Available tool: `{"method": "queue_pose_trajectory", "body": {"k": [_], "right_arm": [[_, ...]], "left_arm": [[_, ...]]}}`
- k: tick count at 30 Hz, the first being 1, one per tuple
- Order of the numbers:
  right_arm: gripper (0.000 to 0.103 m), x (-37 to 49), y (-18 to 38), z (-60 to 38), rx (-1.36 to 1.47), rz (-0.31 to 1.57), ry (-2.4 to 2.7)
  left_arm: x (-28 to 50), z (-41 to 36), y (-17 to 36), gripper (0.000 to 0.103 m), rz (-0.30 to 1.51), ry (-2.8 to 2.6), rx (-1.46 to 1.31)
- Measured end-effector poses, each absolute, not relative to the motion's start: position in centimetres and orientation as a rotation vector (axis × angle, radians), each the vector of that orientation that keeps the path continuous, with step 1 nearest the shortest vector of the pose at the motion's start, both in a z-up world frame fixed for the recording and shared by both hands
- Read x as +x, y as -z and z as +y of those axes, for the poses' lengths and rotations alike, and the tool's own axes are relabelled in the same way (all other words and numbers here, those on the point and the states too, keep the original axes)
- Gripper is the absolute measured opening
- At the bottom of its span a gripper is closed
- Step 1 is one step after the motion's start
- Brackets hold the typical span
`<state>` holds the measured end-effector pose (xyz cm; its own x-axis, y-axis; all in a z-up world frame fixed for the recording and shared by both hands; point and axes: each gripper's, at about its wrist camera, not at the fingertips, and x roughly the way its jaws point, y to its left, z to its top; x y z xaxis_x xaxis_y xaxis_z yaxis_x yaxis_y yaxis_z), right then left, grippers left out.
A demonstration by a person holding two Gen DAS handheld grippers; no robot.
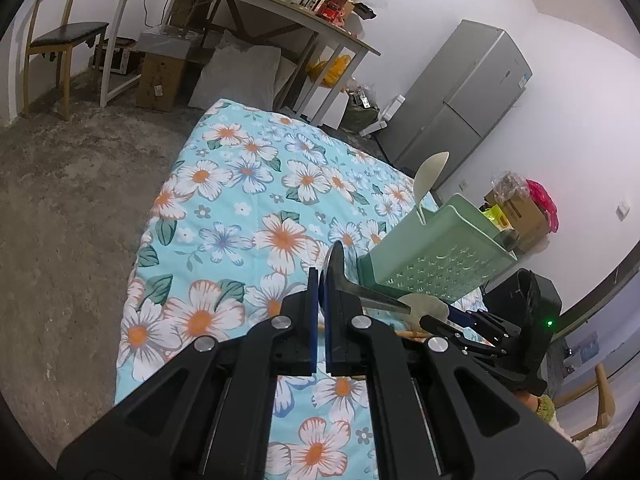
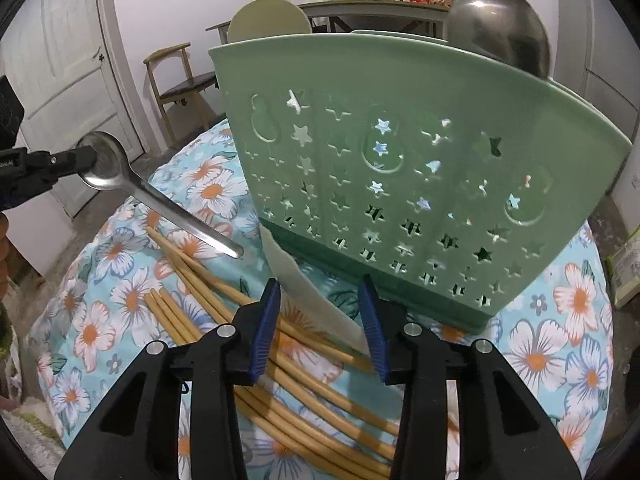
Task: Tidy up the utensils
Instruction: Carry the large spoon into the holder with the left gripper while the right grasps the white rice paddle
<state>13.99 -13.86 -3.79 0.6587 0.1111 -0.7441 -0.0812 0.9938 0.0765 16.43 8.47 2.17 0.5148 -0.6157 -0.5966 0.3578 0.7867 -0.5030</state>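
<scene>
At the upper left of the left wrist view we see a wooden chair [image 1: 56,44], beside it a long table [image 1: 248,4] piled with clutter, cardboard boxes [image 1: 160,76] beneath. A grey fridge [image 1: 464,96] stands at right. A floral cloth [image 1: 248,208] fills the centre. A white door [image 2: 60,80] shows at left of the right wrist view.

Glossy metal spoon [image 2: 105,163]; matt green plastic holder [image 2: 400,168]

Even, cool indoor light; sharp centre, strong fisheye bending, dark corners.
</scene>
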Motion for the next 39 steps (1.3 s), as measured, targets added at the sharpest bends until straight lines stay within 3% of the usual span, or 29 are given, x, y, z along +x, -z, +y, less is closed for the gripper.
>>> {"method": "queue_pose_trajectory", "body": {"k": [10,14,21,39], "right_arm": [[0.032,15.6,4.4,-10.5,-0.101,0.869,-0.121],[0.017,16.0,4.9,-9.1,-0.153,0.871,-0.112],[0.008,14.5,3.4,-8.6,-0.201,0.790,-0.088],[0.005,8.2,-4.9,-13.1,-0.005,0.534,-0.060]], "left_arm": [[16.6,8.7,-2.0,0.001,0.846,0.595,-0.341],[16.7,8.8,-2.1,0.001,0.843,0.594,-0.342],[16.4,8.6,-3.4,0.001,0.818,0.611,-0.350],[14.8,6.0,-12.6,0.001,0.568,0.713,-0.293]]}}
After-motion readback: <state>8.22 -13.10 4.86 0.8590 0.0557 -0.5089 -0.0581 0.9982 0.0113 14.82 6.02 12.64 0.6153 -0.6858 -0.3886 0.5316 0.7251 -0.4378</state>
